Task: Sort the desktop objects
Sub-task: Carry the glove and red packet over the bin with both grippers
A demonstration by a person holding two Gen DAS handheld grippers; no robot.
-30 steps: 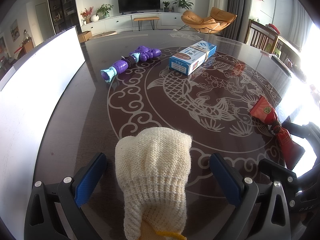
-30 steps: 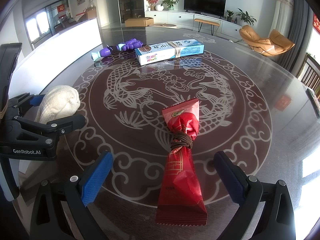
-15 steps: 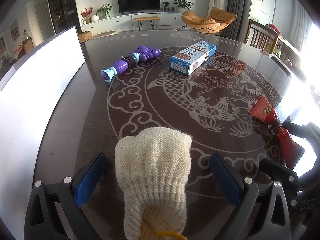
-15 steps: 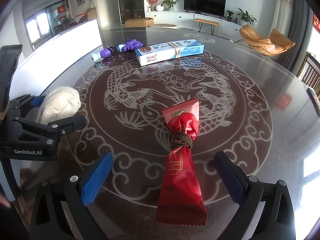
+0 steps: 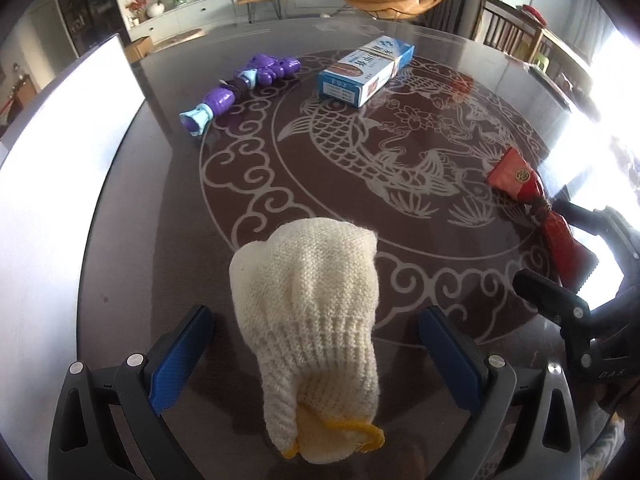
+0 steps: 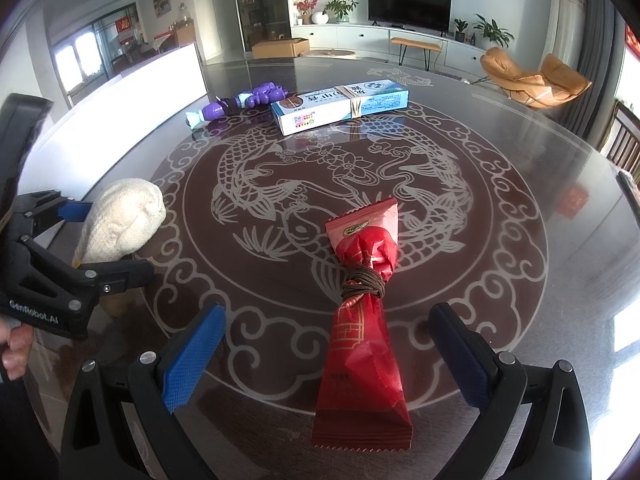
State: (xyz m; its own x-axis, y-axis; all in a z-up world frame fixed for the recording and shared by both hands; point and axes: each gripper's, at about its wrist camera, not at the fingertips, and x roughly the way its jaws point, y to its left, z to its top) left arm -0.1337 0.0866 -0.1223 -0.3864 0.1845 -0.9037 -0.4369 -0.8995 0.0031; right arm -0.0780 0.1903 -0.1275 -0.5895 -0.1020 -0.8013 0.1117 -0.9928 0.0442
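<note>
A cream knitted glove lies on the bench between the spread blue pads of the left tool, which is wide open and touching nothing. A red wrapped packet, tied at its waist with brown cord, lies lengthwise between the fingers of the right tool, likewise open; its near end may just reach the tool's body, though that is hard to judge. Well ahead of both tools sit a purple toy and, beside it, a blue-and-white box.
</note>
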